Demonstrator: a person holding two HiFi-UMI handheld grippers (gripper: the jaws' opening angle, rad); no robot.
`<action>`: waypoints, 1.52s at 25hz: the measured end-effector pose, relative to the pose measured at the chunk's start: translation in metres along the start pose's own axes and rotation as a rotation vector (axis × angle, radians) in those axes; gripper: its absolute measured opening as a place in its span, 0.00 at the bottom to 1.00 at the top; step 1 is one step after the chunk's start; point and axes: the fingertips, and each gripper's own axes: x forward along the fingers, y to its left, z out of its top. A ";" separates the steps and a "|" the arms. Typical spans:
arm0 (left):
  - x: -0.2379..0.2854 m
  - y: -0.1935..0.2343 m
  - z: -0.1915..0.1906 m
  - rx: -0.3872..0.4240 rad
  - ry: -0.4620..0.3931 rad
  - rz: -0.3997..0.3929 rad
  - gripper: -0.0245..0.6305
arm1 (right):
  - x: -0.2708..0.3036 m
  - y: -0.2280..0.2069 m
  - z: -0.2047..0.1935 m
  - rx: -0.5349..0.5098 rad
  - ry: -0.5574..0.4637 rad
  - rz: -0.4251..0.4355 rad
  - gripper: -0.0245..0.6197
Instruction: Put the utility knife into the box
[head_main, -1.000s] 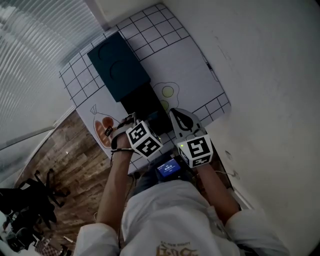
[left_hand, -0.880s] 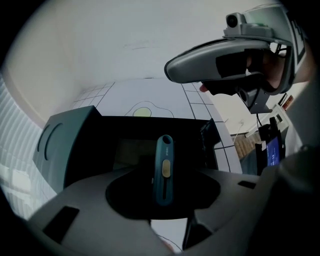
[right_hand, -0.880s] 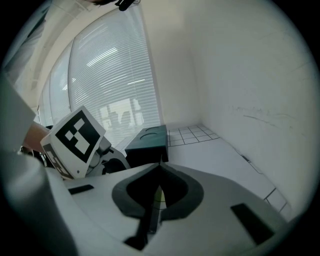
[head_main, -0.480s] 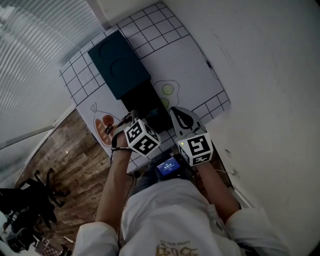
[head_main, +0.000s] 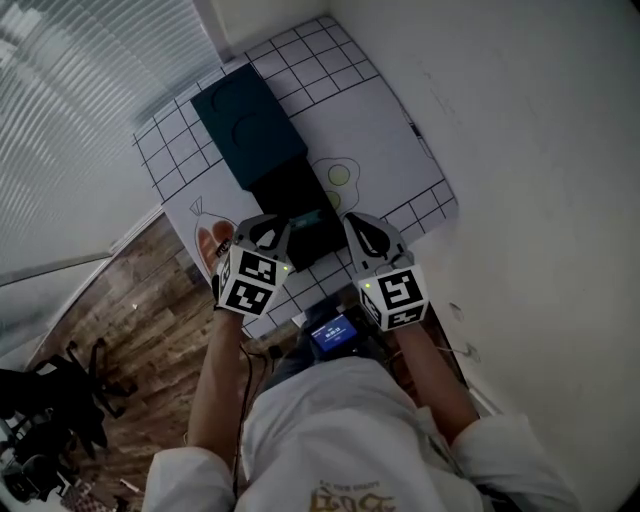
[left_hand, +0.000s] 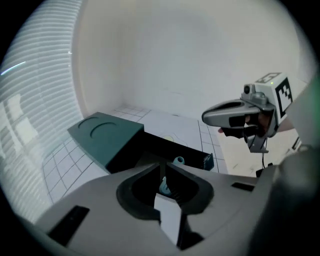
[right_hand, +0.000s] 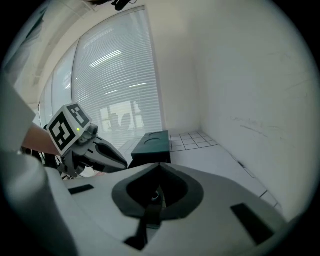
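The box stands on the mat as a dark teal lid and an open black base just in front of it. A pale teal utility knife lies inside the base. My left gripper hangs above the base's near left corner, apart from the knife. Its jaws have just been closing, the tips meet and nothing is between them. My right gripper hovers by the base's near right corner, shut and holding nothing.
The box rests on a white mat with a grid border and printed food drawings, among them a fried egg. A pale wall runs along the right, window blinds along the left. Wooden floor lies below the table's near left edge.
My left gripper has risen off the box base, rolled and drifted a little left. The right gripper has stayed in place.
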 end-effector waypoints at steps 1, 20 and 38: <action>-0.009 0.004 0.001 -0.035 -0.029 0.012 0.10 | -0.003 0.003 0.003 -0.004 -0.009 0.000 0.05; -0.229 -0.001 0.061 -0.095 -0.664 0.368 0.05 | -0.110 0.053 0.087 -0.057 -0.274 -0.077 0.05; -0.285 -0.036 0.057 -0.041 -0.771 0.421 0.05 | -0.165 0.079 0.108 -0.091 -0.366 -0.109 0.05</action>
